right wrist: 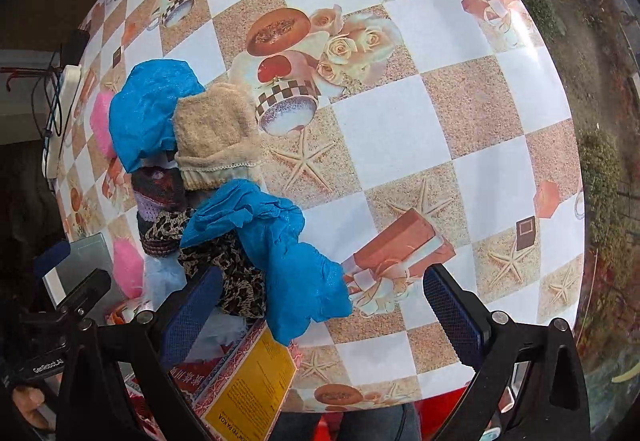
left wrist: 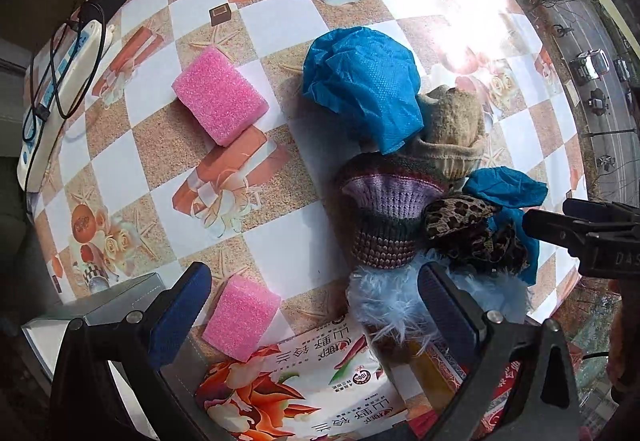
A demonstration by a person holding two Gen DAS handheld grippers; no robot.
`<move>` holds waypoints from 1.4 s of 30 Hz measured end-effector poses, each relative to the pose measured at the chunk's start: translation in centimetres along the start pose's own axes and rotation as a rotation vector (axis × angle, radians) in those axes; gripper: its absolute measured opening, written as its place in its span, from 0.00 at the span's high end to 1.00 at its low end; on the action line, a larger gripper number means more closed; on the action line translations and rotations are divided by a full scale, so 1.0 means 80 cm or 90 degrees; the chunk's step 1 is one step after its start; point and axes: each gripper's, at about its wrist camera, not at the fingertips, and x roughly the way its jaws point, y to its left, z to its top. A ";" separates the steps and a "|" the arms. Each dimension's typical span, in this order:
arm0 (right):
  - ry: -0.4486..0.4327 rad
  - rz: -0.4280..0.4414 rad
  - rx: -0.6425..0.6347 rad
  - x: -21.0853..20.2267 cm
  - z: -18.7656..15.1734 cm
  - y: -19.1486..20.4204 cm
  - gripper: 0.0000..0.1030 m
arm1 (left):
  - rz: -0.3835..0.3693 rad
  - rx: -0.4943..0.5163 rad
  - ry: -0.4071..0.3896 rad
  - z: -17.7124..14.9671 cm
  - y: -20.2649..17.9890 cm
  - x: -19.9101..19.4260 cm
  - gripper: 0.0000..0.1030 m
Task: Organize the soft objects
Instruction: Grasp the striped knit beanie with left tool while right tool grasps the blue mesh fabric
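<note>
A heap of soft things lies on the patterned table [left wrist: 280, 25]: a blue cloth [left wrist: 362, 81], a beige knit sock [left wrist: 454, 125], a purple striped knit [left wrist: 390, 213], a leopard-print fabric [left wrist: 468, 229], a second blue cloth [right wrist: 284, 253] and a pale blue fluffy piece [left wrist: 388, 301]. Two pink sponges lie apart, one large [left wrist: 220, 95], one small [left wrist: 242, 317]. My left gripper [left wrist: 316, 313] is open and empty, over the small sponge and fluffy piece. My right gripper [right wrist: 324, 313] is open and empty, its jaws either side of the second blue cloth's near end.
A white power strip [left wrist: 60, 93] with black cables sits at the table's left edge. A printed packet [left wrist: 304, 385] and a red and yellow box [right wrist: 248, 389] lie at the near edge, beside a grey metal box [left wrist: 104, 301]. The table's edge curves around at right.
</note>
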 end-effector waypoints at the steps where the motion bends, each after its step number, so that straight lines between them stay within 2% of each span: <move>1: 0.003 -0.004 -0.007 0.006 0.004 0.003 0.02 | -0.002 0.008 0.011 0.007 -0.005 0.010 0.00; 3: 0.015 -0.020 -0.030 0.022 0.011 0.009 0.02 | 0.001 0.022 0.040 0.016 -0.016 0.032 0.00; 6: 0.034 -0.083 -0.071 0.049 0.014 0.013 0.02 | 0.050 0.046 0.075 0.023 -0.026 0.060 0.00; 9: 0.031 -0.126 -0.084 0.058 0.009 -0.003 0.02 | 0.076 0.043 0.050 0.020 -0.020 0.059 0.00; 12: 0.035 -0.138 -0.056 0.060 0.007 -0.042 0.02 | 0.089 0.001 0.038 0.015 0.008 0.056 0.00; 16: 0.034 -0.139 0.028 0.051 0.007 -0.112 0.02 | 0.096 -0.049 0.015 0.003 0.045 0.037 0.00; 20: -0.008 -0.096 0.074 0.025 -0.006 -0.151 0.02 | 0.039 -0.076 -0.013 -0.011 0.061 0.012 0.00; 23: -0.052 -0.067 0.057 0.009 -0.016 -0.148 0.02 | 0.000 -0.089 -0.014 -0.010 0.058 0.009 0.00; 26: -0.072 -0.077 0.014 0.009 -0.015 -0.126 0.02 | -0.009 -0.087 0.003 0.004 0.034 0.023 0.00; 30: -0.065 -0.111 -0.019 0.026 0.003 -0.106 0.02 | -0.005 -0.070 0.025 0.010 0.008 0.048 0.00; 34: -0.038 -0.139 -0.032 0.051 0.016 -0.097 0.02 | -0.005 -0.070 0.038 0.010 0.002 0.068 0.00; 37: -0.043 -0.135 -0.037 0.052 0.012 -0.104 0.01 | -0.007 -0.075 0.050 0.012 0.010 0.082 0.00; 40: -0.040 -0.127 -0.039 0.049 0.012 -0.094 0.00 | 0.020 -0.067 0.050 0.013 0.008 0.087 0.00; 42: -0.037 -0.127 -0.037 0.051 0.008 -0.097 0.00 | 0.020 -0.066 0.049 0.021 -0.002 0.090 0.00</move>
